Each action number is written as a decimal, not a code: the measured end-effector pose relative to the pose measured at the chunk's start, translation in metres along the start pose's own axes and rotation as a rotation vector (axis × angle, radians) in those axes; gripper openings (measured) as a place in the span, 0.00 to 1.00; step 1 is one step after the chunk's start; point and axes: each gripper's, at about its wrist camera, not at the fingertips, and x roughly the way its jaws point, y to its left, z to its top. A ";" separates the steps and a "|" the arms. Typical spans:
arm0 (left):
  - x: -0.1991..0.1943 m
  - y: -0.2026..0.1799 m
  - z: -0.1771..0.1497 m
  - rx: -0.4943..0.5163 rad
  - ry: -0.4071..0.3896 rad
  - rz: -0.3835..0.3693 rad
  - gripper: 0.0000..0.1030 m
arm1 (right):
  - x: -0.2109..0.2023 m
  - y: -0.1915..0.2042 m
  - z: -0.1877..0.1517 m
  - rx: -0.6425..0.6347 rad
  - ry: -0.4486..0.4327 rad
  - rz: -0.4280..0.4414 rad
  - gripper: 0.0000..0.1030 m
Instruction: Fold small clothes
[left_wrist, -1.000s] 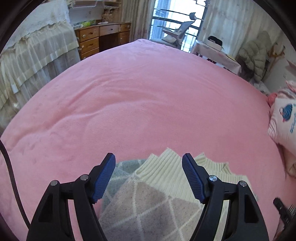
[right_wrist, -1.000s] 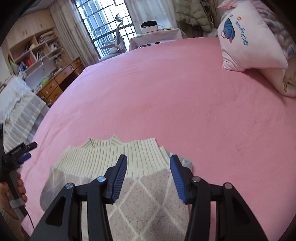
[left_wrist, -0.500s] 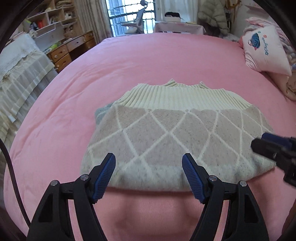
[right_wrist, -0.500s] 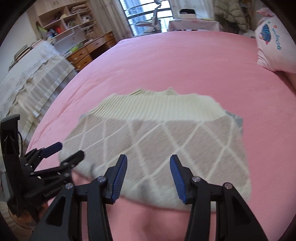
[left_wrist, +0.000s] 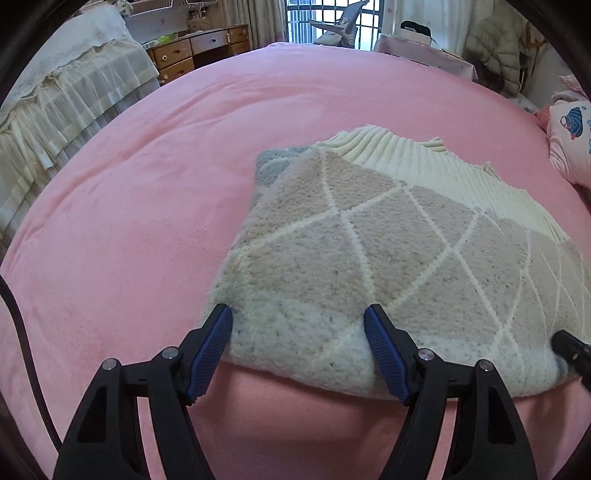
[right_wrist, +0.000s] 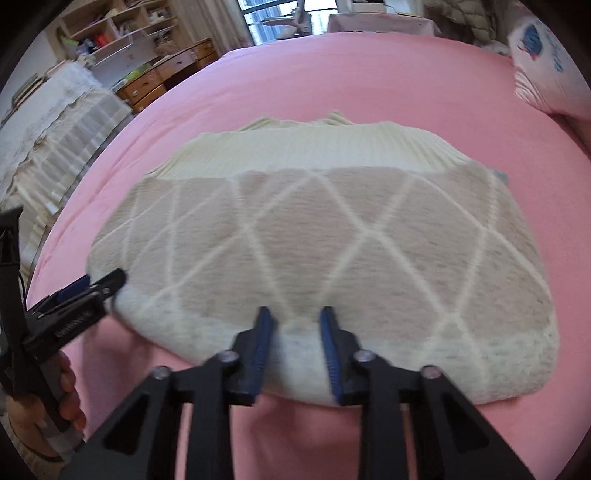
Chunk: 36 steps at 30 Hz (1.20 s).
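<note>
Left gripper (left_wrist: 297, 319) gapes wide at the sweater's (left_wrist: 388, 258) near-left corner on the bed (left_wrist: 129, 221). Right gripper (right_wrist: 295, 317), narrower but parted, straddles its near hem; only this view shows the whole sweater (right_wrist: 314, 240).

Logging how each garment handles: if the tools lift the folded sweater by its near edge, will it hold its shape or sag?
The folded sweater will probably sag: it is a soft fuzzy knit with rounded edges. The stacked layers may slide apart, since a grey layer already peeks out at the far corner. It looks thick, so likely fairly hefty for its size.
</note>
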 end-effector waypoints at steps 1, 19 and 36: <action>0.001 0.001 0.000 0.003 -0.001 -0.004 0.71 | -0.002 -0.014 -0.002 0.023 -0.004 -0.014 0.00; 0.007 -0.002 -0.004 0.063 -0.033 0.003 0.75 | -0.021 -0.086 -0.023 0.127 -0.034 -0.128 0.00; 0.007 -0.063 0.112 0.126 -0.028 -0.115 0.75 | 0.000 0.017 0.111 0.003 -0.062 0.003 0.01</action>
